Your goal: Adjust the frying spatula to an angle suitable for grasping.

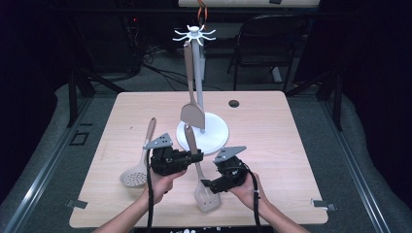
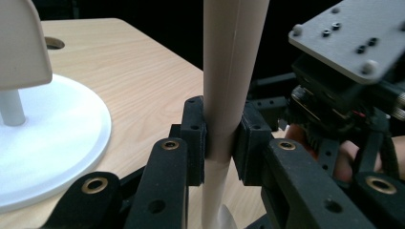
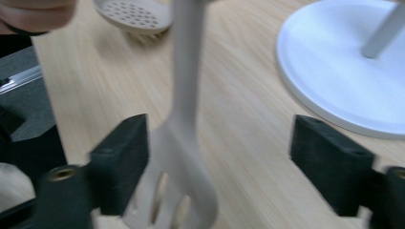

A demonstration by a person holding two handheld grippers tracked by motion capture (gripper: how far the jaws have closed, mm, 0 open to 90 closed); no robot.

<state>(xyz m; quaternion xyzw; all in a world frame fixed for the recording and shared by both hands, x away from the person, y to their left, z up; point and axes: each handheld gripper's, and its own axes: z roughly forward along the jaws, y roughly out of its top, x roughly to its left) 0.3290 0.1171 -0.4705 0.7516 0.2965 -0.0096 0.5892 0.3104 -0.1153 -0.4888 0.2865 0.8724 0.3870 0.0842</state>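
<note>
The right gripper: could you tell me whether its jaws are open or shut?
Open. The right gripper has jaws standing wide, with the slotted turner loose between them.

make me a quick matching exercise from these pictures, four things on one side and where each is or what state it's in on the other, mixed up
Things:
1. slotted turner
2. skimmer
3. solid turner
4. right gripper

States:
a. hangs from the white rack
b. jaws open
c. lies flat on the table, untouched
d. handle clamped in the left gripper

Pairs: 1-d, 2-c, 3-a, 4-b
</note>
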